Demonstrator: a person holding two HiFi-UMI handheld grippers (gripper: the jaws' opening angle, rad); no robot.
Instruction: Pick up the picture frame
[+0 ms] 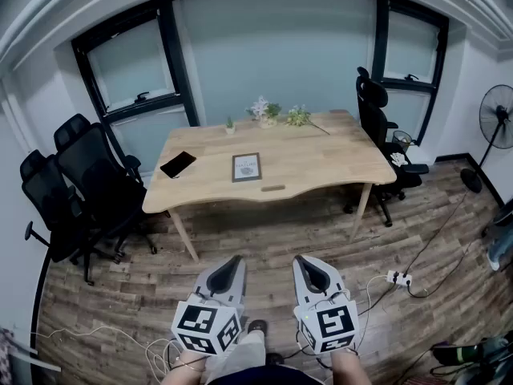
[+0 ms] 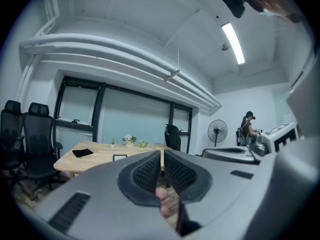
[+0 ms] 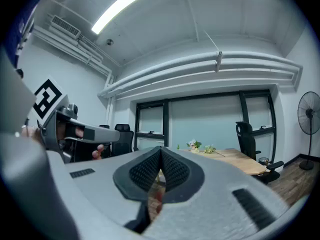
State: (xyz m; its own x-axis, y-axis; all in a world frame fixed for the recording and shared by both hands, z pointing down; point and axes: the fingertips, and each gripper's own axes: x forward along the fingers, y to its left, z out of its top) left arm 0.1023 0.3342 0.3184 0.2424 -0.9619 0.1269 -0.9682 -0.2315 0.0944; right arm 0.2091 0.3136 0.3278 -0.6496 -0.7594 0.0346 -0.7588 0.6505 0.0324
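The picture frame (image 1: 247,167) lies flat near the front middle of the wooden table (image 1: 337,167), dark-edged with a pale print. In the left gripper view the picture frame (image 2: 119,157) shows small on the table (image 2: 97,158). My left gripper (image 1: 235,260) and right gripper (image 1: 302,259) hang side by side low in the head view, well short of the table, over the floor. Both point level toward the table with jaws shut and nothing between them. The left gripper (image 2: 162,153) and the right gripper (image 3: 160,149) show their pads pressed together.
A black phone (image 1: 178,164) lies at the table's left; small plants (image 1: 265,111) stand at its far edge. Black office chairs (image 1: 80,183) stand left, another chair (image 1: 377,127) right. A fan (image 1: 495,119), a power strip (image 1: 398,278) and cables lie on the wooden floor. A person (image 2: 247,129) stands far off.
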